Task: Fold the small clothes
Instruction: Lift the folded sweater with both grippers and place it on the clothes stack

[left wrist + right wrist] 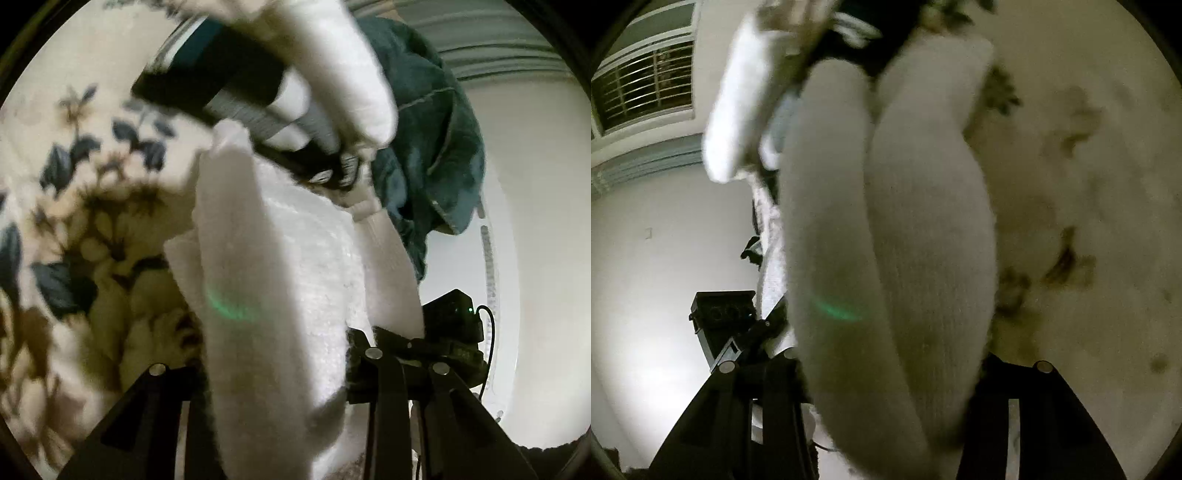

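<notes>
A white knitted sock (273,295) hangs between my two grippers above a floral bedsheet (74,184). My left gripper (288,424) is shut on one end of the sock, which runs up out of its jaws. In the right wrist view the white sock (886,258) fills the middle, folded into two lobes, and my right gripper (886,424) is shut on it. The other gripper's black body (450,332) shows beside the sock at lower right in the left wrist view. More white and black-striped small clothes (266,92) lie blurred beyond the sock.
A dark teal garment (424,129) lies bunched at the upper right on the bed. A white wall (535,221) stands behind. A barred window (646,85) shows at the upper left of the right wrist view. The floral sheet (1089,184) spreads to the right there.
</notes>
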The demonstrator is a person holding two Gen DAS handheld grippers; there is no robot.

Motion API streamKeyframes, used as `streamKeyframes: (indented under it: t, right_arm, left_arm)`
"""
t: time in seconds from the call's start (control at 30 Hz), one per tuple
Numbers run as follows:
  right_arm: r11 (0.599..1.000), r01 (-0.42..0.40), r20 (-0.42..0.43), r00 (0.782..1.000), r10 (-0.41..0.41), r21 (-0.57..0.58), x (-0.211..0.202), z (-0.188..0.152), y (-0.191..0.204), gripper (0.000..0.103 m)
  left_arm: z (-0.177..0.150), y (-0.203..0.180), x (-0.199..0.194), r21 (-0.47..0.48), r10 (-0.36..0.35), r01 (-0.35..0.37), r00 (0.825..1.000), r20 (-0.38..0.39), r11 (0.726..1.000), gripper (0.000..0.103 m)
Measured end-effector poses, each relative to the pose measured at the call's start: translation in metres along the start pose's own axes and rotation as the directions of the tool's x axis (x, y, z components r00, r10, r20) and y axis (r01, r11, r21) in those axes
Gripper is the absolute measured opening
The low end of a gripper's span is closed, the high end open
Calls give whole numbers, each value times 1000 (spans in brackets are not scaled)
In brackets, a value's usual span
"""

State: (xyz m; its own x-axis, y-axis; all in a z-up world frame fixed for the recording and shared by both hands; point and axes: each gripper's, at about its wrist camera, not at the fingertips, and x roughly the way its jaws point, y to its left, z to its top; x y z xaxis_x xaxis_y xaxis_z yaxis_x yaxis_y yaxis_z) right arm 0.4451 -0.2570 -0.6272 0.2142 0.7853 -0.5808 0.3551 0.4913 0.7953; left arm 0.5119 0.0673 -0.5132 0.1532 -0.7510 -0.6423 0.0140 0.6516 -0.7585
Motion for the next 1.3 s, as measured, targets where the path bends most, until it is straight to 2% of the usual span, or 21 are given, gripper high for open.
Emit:
streamKeyframes:
  t: [0.13, 0.23, 0.3, 0.43, 0.57, 0.63, 0.7, 0.77, 0.87, 0.9, 0.97, 1.0, 1.03, 1.07, 1.1, 1.13, 1.17, 1.2, 1.23, 1.27, 1.3]
  right_arm:
    - [999, -16, 19, 1000, 17, -48, -35, -8, 50, 49]
    - [994, -19, 46, 999, 24, -107, -61, 1, 99, 49]
    - [988, -21, 69, 997, 32, -151, -76, 17, 132, 49]
    - [971, -28, 118, 991, 57, -236, -91, 79, 199, 49]
    - [963, -47, 148, 985, 89, -266, -70, 165, 245, 49]
    - [965, -43, 152, 985, 85, -260, -46, 208, 251, 49]
    - [967, -24, 146, 987, 63, -253, -22, 239, 245, 49]
    - [973, 5, 134, 991, 27, -230, 10, 266, 234, 49]
    - [974, 97, 118, 990, -74, -204, 41, 283, 213, 54]
    - [969, 140, 115, 986, -118, -206, 49, 286, 210, 57]
    - [953, 205, 133, 975, -179, -222, 50, 287, 213, 70]
    - [946, 227, 145, 970, -197, -230, 49, 287, 216, 72]
    - [927, 283, 177, 953, -244, -247, 46, 284, 222, 79]
    - [905, 341, 205, 934, -294, -255, 44, 282, 228, 85]
    - [878, 398, 240, 909, -339, -265, 39, 280, 233, 86]
    - [849, 451, 279, 883, -378, -277, 35, 276, 240, 87]
    - [812, 510, 318, 849, -422, -284, 32, 273, 247, 87]
    - [769, 569, 355, 810, -466, -291, 29, 268, 251, 87]
    - [729, 618, 389, 775, -499, -296, 26, 267, 256, 89]
    - [706, 642, 406, 755, -515, -298, 20, 263, 258, 97]
    - [676, 674, 427, 728, -537, -299, 16, 262, 262, 101]
  left_arm:
    - [8, -41, -36, 22, -3, 3, 1000, 25, 1000, 28]
    - [29, -75, -62, 54, -10, 7, 998, 61, 999, 28]
    - [55, -97, -80, 75, -24, 17, 995, 97, 997, 28]
    - [124, -126, -97, 98, -35, 20, 987, 159, 995, 29]
    - [210, -131, -93, 109, -2, -21, 978, 210, 994, 30]
    - [241, -120, -73, 95, 32, -52, 979, 203, 994, 31]
    - [268, -101, -45, 84, 100, -116, 979, 175, 990, 32]
    - [279, -79, -23, 62, 161, -171, 978, 132, 983, 34]
    - [282, -50, -2, -7, 200, -200, 978, 62, 980, 36]
    - [279, -46, -1, -20, 196, -195, 979, 63, 981, 36]
    - [273, -46, -9, -24, 186, -184, 978, 95, 983, 37]
    - [270, -49, -14, -18, 206, -205, 971, 120, 979, 42]
    - [268, -52, -17, -14, 230, -230, 964, 136, 973, 43]
    - [265, -56, -20, -5, 265, -267, 951, 157, 964, 51]
    - [264, -59, -22, 2, 310, -315, 934, 179, 949, 73]
    - [265, -63, -24, 5, 354, -361, 915, 195, 932, 83]
    - [263, -68, -27, 11, 407, -419, 887, 219, 908, 88]
    - [261, -73, -30, 17, 441, -459, 863, 248, 889, 88]
    - [260, -76, -31, 22, 459, -482, 846, 270, 876, 89]
    - [259, -79, -32, 24, 482, -510, 827, 290, 860, 91]
    - [255, -85, -33, 29, 511, -546, 800, 314, 837, 98]
